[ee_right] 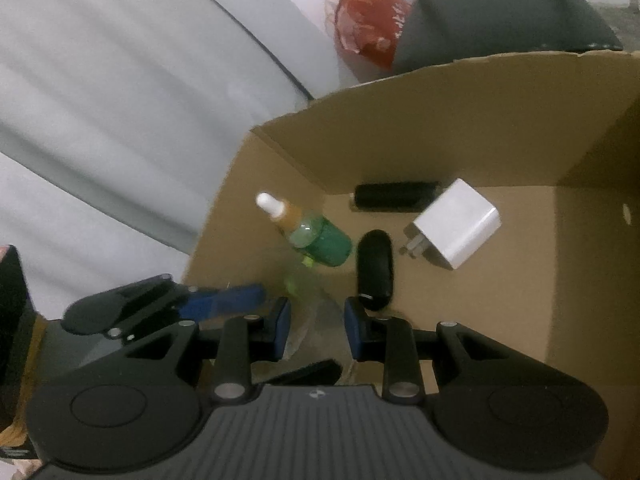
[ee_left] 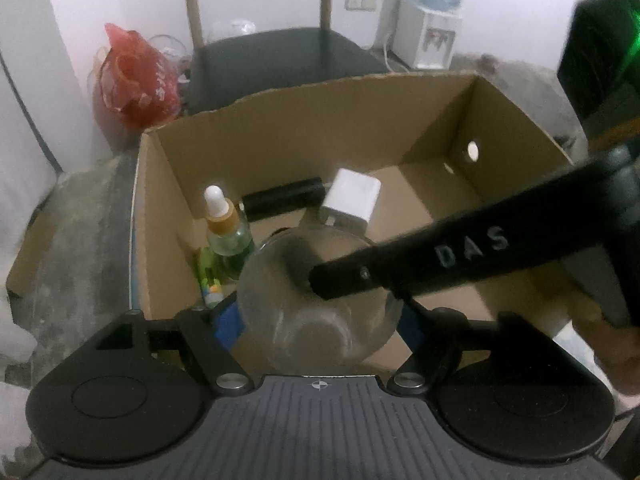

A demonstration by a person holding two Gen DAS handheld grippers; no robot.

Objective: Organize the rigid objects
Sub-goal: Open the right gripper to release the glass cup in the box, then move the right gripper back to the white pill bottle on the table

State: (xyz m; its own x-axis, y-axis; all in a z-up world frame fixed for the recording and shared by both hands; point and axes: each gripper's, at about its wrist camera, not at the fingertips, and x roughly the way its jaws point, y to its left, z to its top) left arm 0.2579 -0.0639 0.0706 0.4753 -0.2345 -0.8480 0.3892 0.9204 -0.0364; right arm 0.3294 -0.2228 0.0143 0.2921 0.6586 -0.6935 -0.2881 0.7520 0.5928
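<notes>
- The left gripper (ee_left: pixel 320 316) holds a clear glass jar (ee_left: pixel 320 300) between its blue pads, jaws standing fairly wide around the round body. The jar hangs over the near part of the cardboard box (ee_left: pixel 280 120), low between its walls, mouth turned toward the far side as far as the blur allows.
- The right gripper (ee_right: pixel 316 332) comes in from the right with its jaws set narrow. In the left wrist view one of its black fingers (ee_left: pixel 360 276) reaches across the jar's mouth; whether its pads pinch the glass rim I cannot tell, since the glass is nearly invisible in the right wrist view.
- Already in the box: a green dropper bottle (ee_right: pixel 316 236) near the left wall, a black cylinder (ee_right: pixel 394 196) lying left to right along the far wall, a white charger (ee_right: pixel 456 224) to its right, and a black oval case (ee_right: pixel 374 264) with its long axis running near to far.
- What the coming move turns on: the jar sits directly ahead of and below the left gripper, so that hand is the nearer and carries it. Bare cardboard floor lies right of the oval case and near of the charger; the bottle crowds the left.
- In my judgement the jar should settle rightward of the bottle, and the right finger must clear the mouth before the left lets go, or the glass may tip against the bottle.
</notes>
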